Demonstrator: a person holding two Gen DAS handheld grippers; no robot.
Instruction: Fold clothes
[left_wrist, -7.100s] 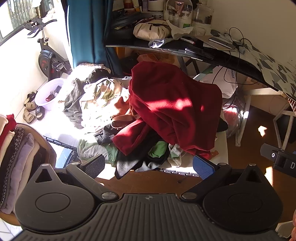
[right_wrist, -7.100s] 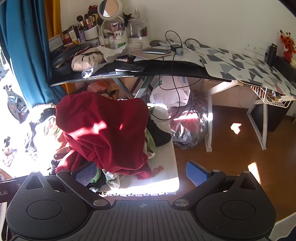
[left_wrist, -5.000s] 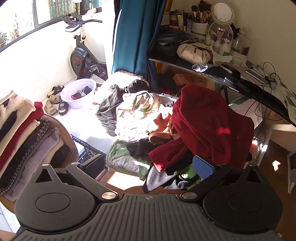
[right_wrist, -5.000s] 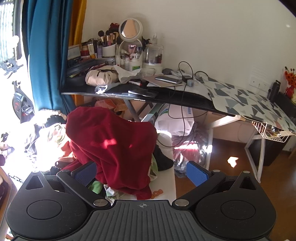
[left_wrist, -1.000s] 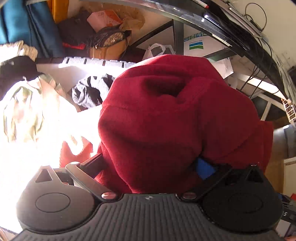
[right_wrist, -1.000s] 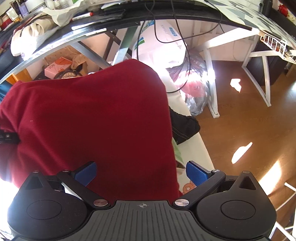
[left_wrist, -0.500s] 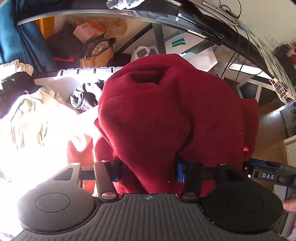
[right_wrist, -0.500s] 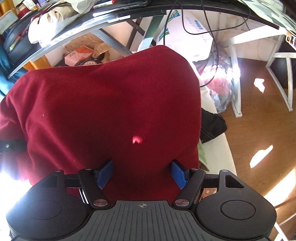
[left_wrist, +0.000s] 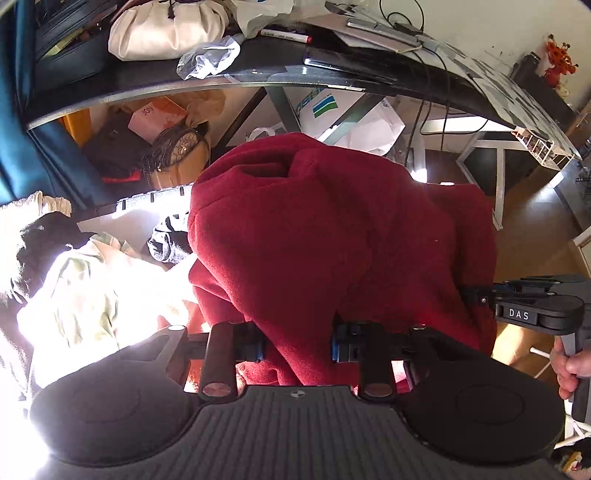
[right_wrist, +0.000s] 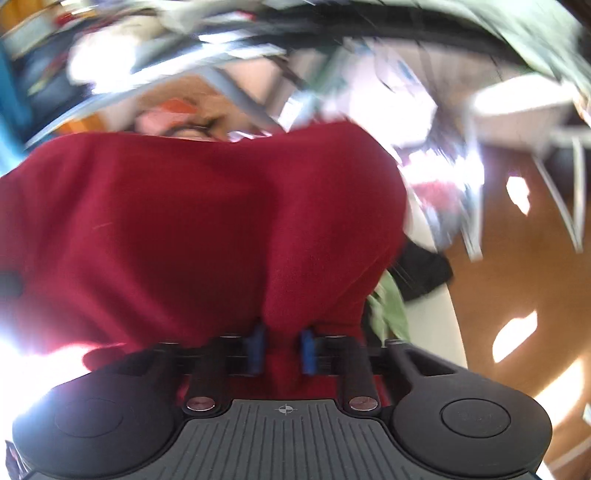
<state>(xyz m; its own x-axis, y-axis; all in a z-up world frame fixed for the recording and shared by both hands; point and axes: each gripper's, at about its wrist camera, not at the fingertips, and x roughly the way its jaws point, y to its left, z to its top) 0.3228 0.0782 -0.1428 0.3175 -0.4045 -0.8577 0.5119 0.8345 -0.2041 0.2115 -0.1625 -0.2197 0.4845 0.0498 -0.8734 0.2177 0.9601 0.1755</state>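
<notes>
A dark red fleece garment (left_wrist: 332, 236) lies bunched on top of a pile of clothes. My left gripper (left_wrist: 297, 345) is shut on a thick fold of its near edge. My right gripper (right_wrist: 282, 349) is shut on another fold of the same red garment (right_wrist: 207, 229); that view is motion-blurred. The right gripper also shows in the left wrist view (left_wrist: 480, 293), at the garment's right edge, with a hand on its handle.
A pale, sunlit garment (left_wrist: 96, 288) and dark clothes (left_wrist: 40, 236) lie left of the red one. A cluttered black desk (left_wrist: 258, 74) overhangs the pile, with bags and boxes under it. Wooden floor (right_wrist: 517, 273) lies to the right.
Both grippers have closed on the near edge of the red garment. The right gripper is moving, and its view has blurred.
</notes>
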